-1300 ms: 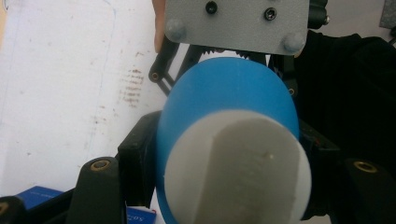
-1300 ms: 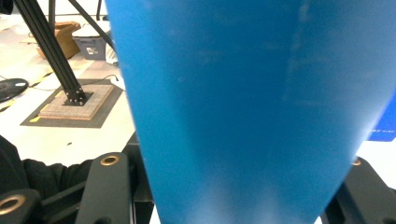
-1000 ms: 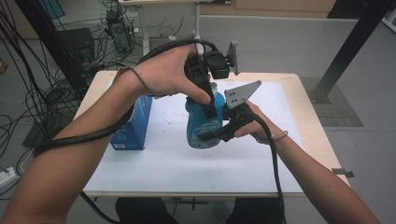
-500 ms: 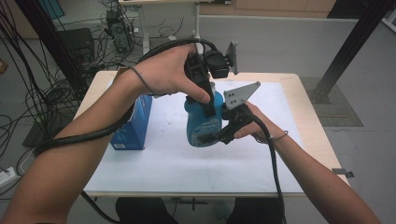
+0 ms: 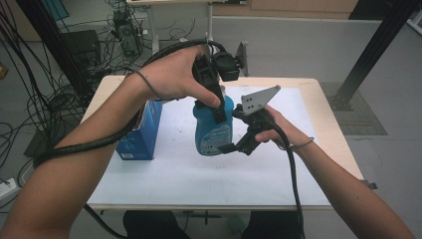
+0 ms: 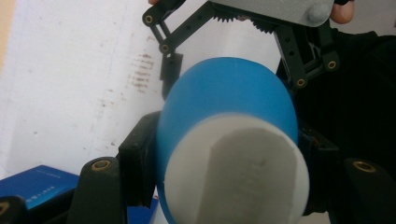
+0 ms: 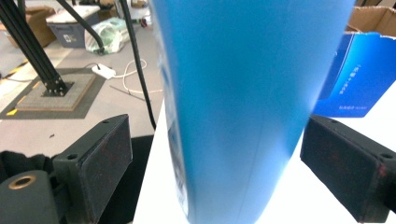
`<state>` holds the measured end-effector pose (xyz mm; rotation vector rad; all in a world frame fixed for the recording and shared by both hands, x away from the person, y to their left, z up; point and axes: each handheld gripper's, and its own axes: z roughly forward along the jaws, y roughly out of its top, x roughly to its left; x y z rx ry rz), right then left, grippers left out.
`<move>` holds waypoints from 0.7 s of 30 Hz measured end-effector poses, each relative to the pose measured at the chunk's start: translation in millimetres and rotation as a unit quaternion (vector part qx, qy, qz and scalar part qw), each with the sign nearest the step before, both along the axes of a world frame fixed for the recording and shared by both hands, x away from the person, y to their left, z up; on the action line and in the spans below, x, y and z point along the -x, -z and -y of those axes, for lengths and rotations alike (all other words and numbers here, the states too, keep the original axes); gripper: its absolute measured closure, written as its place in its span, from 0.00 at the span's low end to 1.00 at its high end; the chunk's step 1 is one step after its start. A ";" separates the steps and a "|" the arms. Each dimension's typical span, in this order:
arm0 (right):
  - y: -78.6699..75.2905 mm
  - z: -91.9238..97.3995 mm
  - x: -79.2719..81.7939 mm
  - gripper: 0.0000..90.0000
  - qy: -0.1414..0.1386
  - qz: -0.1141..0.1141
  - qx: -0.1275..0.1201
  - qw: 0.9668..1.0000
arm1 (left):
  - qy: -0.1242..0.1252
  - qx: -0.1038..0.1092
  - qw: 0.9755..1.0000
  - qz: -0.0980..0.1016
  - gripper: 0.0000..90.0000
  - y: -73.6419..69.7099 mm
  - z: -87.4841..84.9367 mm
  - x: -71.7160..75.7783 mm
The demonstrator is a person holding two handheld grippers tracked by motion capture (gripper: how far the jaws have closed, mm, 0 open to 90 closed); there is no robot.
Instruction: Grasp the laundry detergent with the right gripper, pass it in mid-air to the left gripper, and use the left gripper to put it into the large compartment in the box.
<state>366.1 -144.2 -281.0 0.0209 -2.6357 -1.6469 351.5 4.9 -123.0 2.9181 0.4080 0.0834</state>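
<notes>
A blue bottle (image 5: 213,132) with a white cap (image 6: 238,172) stands upright on the white sheet in the middle of the table. My left gripper (image 5: 218,110) comes down from above and is shut on the bottle's top, its jaws pressing both sides just below the cap (image 6: 224,154). My right gripper (image 5: 230,147) is level at the bottle's lower body (image 7: 243,102). Its jaws have just been opening. They now stand open on either side of the bottle (image 7: 224,163), with a gap between each pad and the plastic.
A blue carton (image 5: 142,132) stands left of the bottle, close to it. The wooden table (image 5: 323,99) carries a white sheet. Cables trail from both grippers over the forearms. Black frame posts, boxes and loose cables are on the floor around the table.
The right gripper's jaws have spread apart and let go of the bottle's lower body. Both hands and the bottle have stayed in place.
</notes>
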 end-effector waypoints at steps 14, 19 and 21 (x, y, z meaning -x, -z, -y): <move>-4.2 17.4 0.0 0.07 0.009 -0.005 0.077 0.997 | -0.016 -0.002 1.000 0.001 0.41 -2.5 -6.5 -2.5; -3.4 24.5 -0.3 0.07 0.017 -0.012 0.108 0.994 | -0.023 -0.001 1.000 0.002 0.41 -2.2 -8.4 -2.5; -2.4 27.6 -0.5 0.07 0.020 -0.017 0.120 0.992 | -0.029 0.001 1.000 -0.001 0.41 -2.4 -9.9 -3.3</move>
